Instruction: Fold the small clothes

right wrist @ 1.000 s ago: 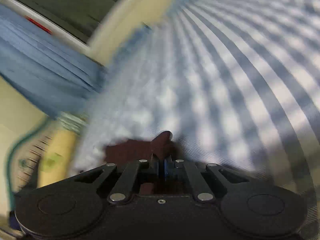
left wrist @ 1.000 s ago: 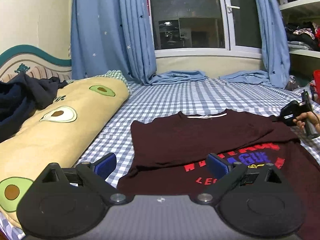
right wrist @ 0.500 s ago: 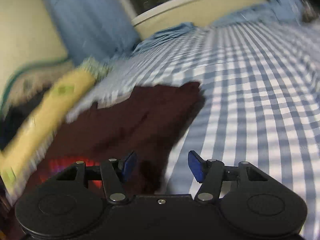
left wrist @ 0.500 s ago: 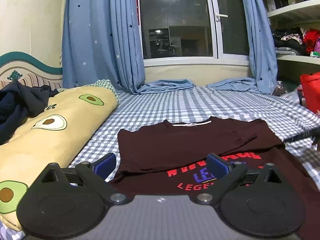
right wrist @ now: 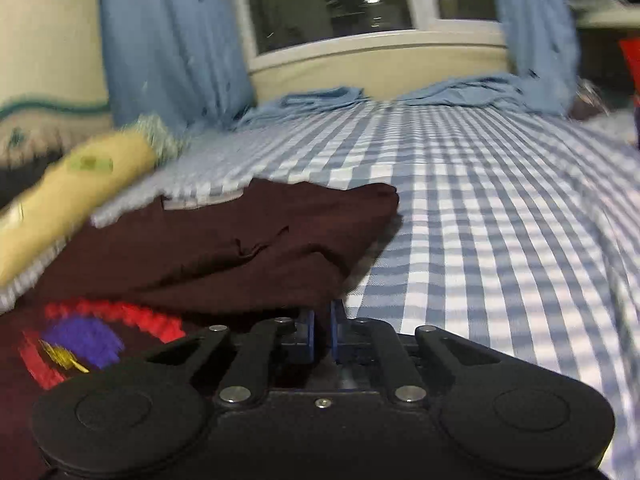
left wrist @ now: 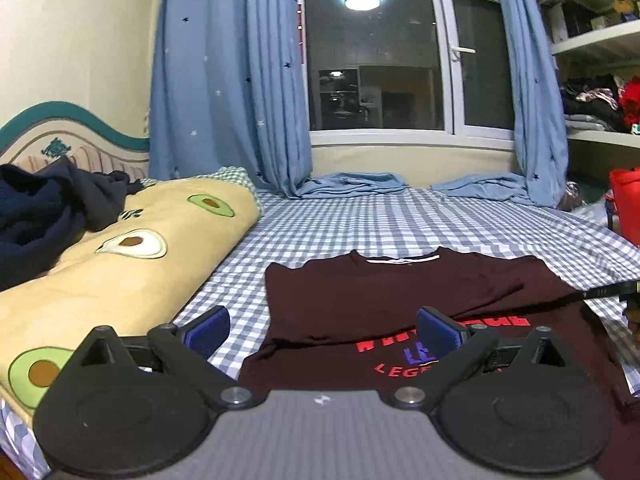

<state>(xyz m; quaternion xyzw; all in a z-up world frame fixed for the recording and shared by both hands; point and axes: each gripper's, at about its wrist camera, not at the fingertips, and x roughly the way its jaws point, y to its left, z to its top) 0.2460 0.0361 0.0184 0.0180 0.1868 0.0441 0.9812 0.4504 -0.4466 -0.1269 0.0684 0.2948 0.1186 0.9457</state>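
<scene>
Blue-checked bed (left wrist: pixel 400 220) carries a maroon T-shirt (left wrist: pixel 400 292), its upper part folded over the print. Left tool (left wrist: pixel 324 328) is spread wide, holding nothing, above the shirt's edge at 7 o'clock. Right tool (right wrist: pixel 323 334) is nearly pressed together, pinching the shirt's edge at its 3 o'clock side. Bare sheet lies toward 12 and 3 o'clock; an avocado pillow (left wrist: pixel 120 264) borders 9 o'clock. Only the left view shows shelves (left wrist: pixel 592 80).

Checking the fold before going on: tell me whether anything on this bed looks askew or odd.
The fold in the dark maroon printed T-shirt runs slanted, leaving a rumpled flap edge and half covering the red lettering. A dark navy garment lies heaped on the yellow avocado-print pillow.
</scene>
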